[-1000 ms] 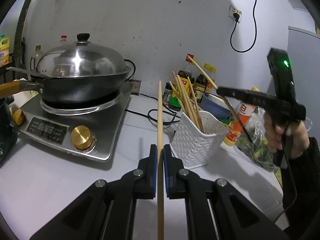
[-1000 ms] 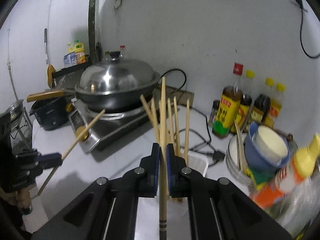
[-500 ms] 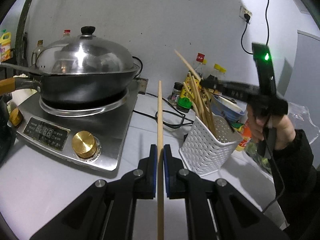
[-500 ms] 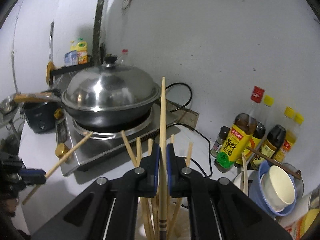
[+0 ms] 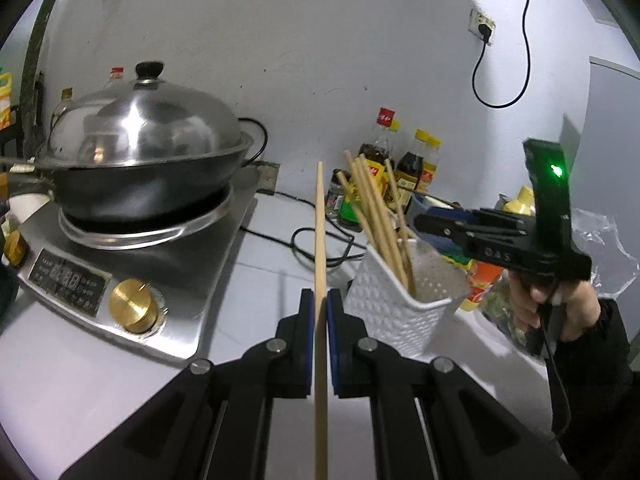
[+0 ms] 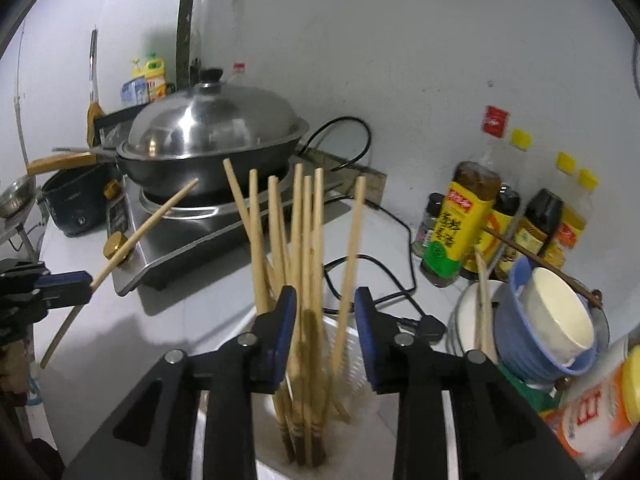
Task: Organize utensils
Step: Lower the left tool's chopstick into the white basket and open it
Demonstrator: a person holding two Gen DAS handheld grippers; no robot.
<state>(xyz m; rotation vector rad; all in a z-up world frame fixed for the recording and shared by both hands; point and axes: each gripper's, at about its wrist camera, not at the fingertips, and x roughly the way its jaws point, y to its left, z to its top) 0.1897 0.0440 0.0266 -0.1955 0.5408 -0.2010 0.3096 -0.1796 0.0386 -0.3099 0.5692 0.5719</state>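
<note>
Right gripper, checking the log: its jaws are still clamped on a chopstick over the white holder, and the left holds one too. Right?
Not quite. The right wrist view shows the right gripper with jaws open above the white holder; the left gripper does clamp a chopstick.

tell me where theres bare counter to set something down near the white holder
Bare counter lies in front of the induction cooker, left of the white holder. Behind the holder it is crowded: black cable, sauce bottles, stacked bowls.

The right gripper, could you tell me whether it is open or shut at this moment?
Open: the right gripper shows a wide gap between its blue pads, above the chopsticks in the white basket.
</note>
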